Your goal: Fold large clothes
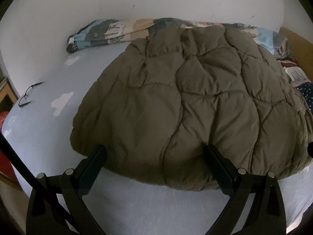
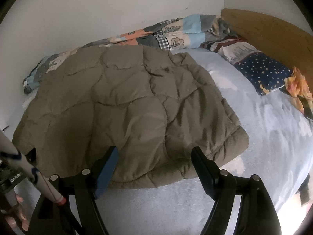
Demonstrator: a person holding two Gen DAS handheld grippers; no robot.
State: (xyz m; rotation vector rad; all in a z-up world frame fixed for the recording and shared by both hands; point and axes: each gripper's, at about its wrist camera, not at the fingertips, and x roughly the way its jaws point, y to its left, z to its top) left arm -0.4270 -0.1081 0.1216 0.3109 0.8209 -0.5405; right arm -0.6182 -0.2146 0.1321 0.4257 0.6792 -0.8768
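The puffy quilted jacket (image 1: 187, 101) is a plain olive-brown, lying on a pale blue bedsheet (image 2: 273, 137) printed with white cloud shapes. Behind it, the rumpled cartoon-print duvet (image 2: 176, 31) mixes light blue, grey, peach and gingham check. The rectangular pillow (image 2: 260, 70) is navy with small yellow stars, before a honey-coloured wooden headboard (image 2: 270, 31).

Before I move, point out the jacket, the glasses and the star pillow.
jacket (image 1: 195, 101): left wrist view, middle of the quilted back.
glasses (image 1: 27, 96): left wrist view, on the frame's lenses.
star pillow (image 2: 260, 70): right wrist view, centre of its navy face.
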